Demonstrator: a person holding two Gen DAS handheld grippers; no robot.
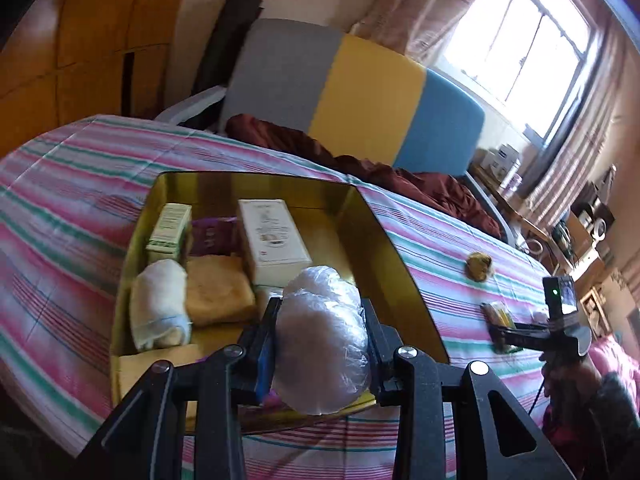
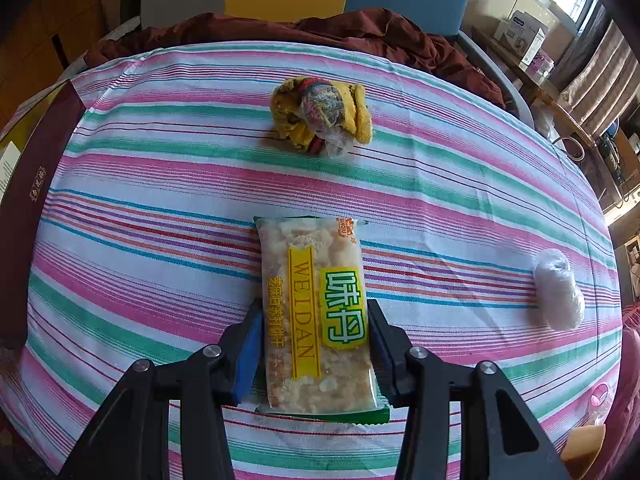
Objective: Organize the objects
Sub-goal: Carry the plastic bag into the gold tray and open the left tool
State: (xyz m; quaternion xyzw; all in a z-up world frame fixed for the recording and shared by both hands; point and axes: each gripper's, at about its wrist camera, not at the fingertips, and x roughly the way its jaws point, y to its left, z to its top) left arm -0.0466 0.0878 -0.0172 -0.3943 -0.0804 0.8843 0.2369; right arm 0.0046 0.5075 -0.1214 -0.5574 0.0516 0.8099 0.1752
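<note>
Left claw [image 1: 320, 344] is clenching a plastic-wrapped bundle [image 1: 322, 340], low center of frame, hovering over the gold box's [image 1: 400, 248] near edge. It's looking soft, light and slippery, so I'd be gripping mid-body. Right claw [image 2: 316, 344] is squeezing a snack packet [image 2: 318, 312] lying on the striped bed [image 2: 160, 184], bottom center; crumbly stuff, so hold its long edges gently.

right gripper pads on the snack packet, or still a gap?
Touching. In the right wrist view the right gripper has both pads pressed against the long edges of the snack packet, no gap showing.
</note>
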